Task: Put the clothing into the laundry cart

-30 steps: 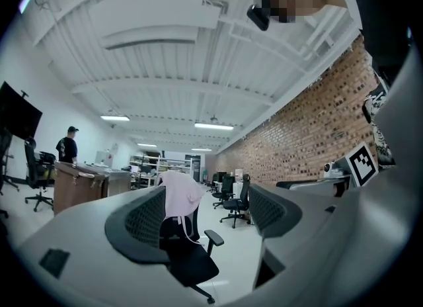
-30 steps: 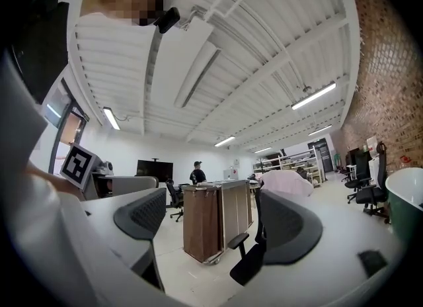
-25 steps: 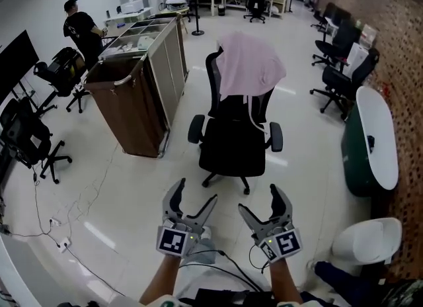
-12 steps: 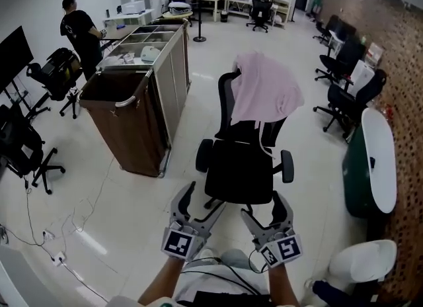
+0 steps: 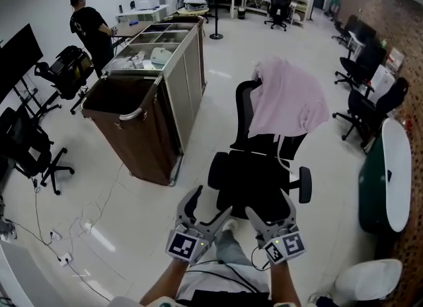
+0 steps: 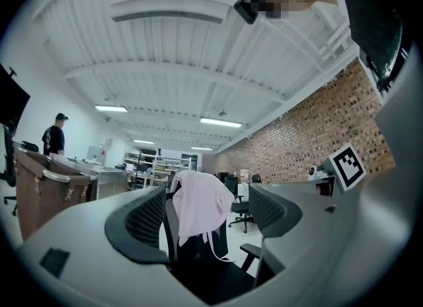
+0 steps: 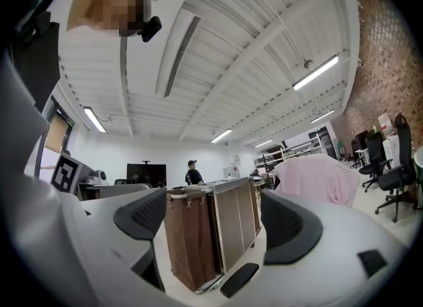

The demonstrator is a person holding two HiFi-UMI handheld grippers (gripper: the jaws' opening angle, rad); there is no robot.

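Note:
A pale pink garment (image 5: pixel 285 98) hangs over the backrest of a black office chair (image 5: pixel 259 180) in the middle of the floor. It also shows in the left gripper view as the pink garment (image 6: pixel 198 205) and at the right of the right gripper view (image 7: pixel 316 178). The brown laundry cart (image 5: pixel 135 122) stands left of the chair, its near bin dark inside; in the right gripper view the cart (image 7: pixel 192 236) is straight ahead. My left gripper (image 5: pixel 206 209) and right gripper (image 5: pixel 269 206) hover side by side just short of the chair seat, both open and holding nothing.
A person in black (image 5: pixel 90 29) stands at the far left behind the cart. Other office chairs (image 5: pixel 26 143) line the left wall and more chairs (image 5: pixel 370 94) the right side. A green-sided white table (image 5: pixel 386 173) sits right. Cables (image 5: pixel 46 226) trail across the floor at the left.
The chair, garment and cart have come closer and lower in the head view as I walk forward. Both grippers stay open and are now over the chair's near edge.

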